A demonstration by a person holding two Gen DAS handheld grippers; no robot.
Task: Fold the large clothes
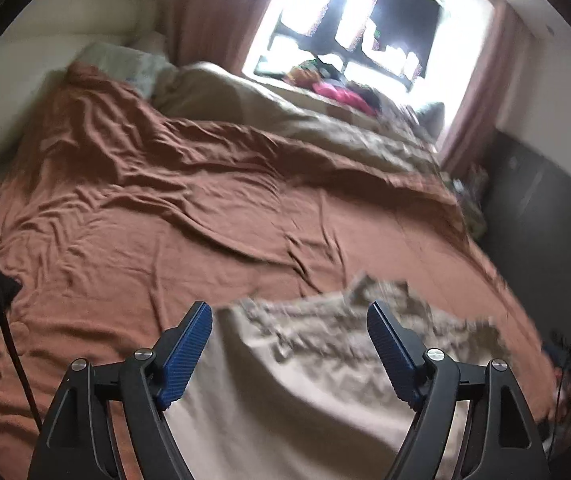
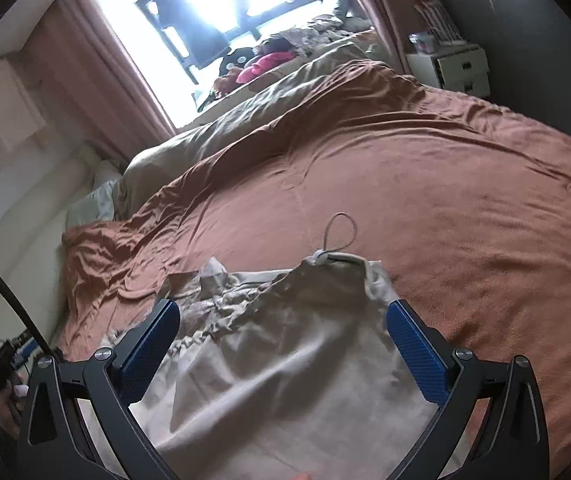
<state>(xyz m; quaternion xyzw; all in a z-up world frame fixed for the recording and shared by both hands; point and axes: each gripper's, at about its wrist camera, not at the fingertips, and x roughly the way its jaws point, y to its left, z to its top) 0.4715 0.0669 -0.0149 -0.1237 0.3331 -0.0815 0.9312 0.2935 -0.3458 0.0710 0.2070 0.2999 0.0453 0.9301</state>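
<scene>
Left gripper: your fingers stand wide apart above the garment, nothing pressed between the blue pads.
Right gripper: your fingers are spread wide too, with cloth below them but not pinched.
Beige garment: it lies on the bed at the near edge, right under both your grippers; the near part is smooth, the far part bunched and wrinkled.
Garment far edge: in the right wrist view a gathered hem ends just beyond your fingers, and a thin cord loop sticks out past it onto the bedspread.
Brown bedspread: it covers most of the bed; rumpled toward the wall side, flatter and bare beyond the garment.
Beige duvet: heaped along the far side under the window, well apart from the garment.
Open room: a broad stretch of bare bedspread lies ahead of the garment's far edge.
Bed edges: a pale wall closes one side; a dark cabinet stands near the other.
Black cable: it hangs at the side of your right gripper.
</scene>
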